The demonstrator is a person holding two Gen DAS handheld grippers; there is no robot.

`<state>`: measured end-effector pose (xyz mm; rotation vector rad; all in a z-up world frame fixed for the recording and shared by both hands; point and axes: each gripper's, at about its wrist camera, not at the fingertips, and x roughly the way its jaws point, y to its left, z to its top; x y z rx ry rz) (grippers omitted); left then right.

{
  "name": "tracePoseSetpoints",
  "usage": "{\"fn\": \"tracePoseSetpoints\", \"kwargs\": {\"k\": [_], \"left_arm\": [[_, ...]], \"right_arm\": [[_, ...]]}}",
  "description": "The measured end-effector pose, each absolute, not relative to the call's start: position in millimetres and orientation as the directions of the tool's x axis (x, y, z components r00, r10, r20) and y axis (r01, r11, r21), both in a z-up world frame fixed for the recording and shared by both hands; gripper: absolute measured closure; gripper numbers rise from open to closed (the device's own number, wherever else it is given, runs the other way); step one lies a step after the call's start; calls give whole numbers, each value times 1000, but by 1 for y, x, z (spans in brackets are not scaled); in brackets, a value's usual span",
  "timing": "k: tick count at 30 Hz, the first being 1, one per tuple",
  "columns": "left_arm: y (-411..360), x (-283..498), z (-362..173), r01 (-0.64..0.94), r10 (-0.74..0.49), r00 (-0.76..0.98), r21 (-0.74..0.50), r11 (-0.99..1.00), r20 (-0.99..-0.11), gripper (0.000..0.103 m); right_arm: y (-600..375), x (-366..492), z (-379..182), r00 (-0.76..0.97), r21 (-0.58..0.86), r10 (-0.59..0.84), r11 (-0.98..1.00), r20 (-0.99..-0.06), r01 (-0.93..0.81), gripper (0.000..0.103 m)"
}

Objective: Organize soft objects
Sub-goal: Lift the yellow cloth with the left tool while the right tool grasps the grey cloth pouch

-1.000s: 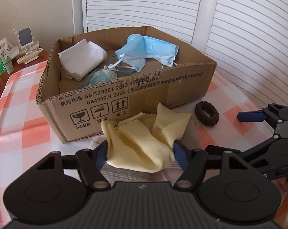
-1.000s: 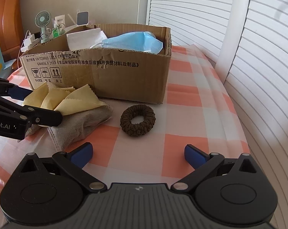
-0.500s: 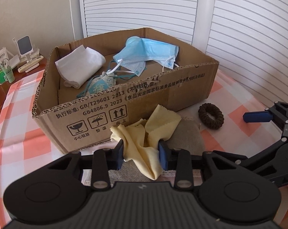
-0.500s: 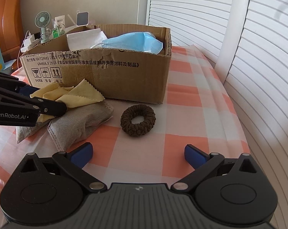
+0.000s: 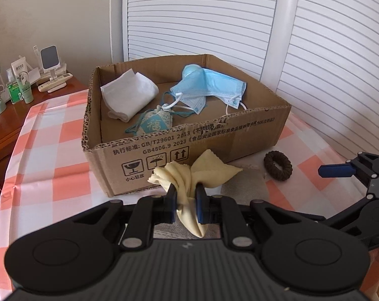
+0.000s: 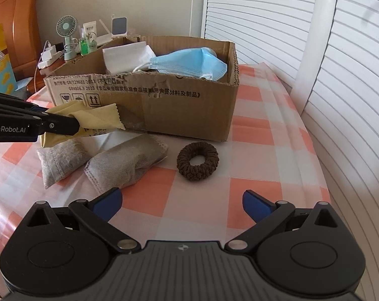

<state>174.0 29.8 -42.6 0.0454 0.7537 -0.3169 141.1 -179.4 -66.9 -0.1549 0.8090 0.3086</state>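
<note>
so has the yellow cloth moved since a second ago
Yes. The left gripper has pinched the yellow cloth and lifted it off the grey pouches; it now hangs against the cardboard box front.

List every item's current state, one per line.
left gripper: shut on yellow cloth, lifted
right gripper: open, holding nothing
cardboard box: open-topped, holds soft items
blue masks: in box
white cloth: folded, in box
brown scrunchie: on table
grey pouches: on table

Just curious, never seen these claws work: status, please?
Left claw shut on yellow cloth, lifted off grey pouches. Right claw open, empty. Cardboard box wall ahead.
</note>
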Motion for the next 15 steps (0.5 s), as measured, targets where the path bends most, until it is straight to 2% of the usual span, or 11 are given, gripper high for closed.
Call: {"fn": "tracePoseSetpoints", "kwargs": {"k": [6,10,15], "left_arm": [[42,166,-39,274,-254,697,-79,958,-670,90],[47,164,-39,269,-258,696,-90,959,-671,90],[50,166,-39,269,-264,696,-98,958,-668,90]], "right_arm": [[-160,136,-69,564,97,367,887,-740,-452,0],[-137,135,-81,556,-14,317,860,-768,-510,0],[-134,146,-82,555,-11,341,845,-759,-535,0]]}}
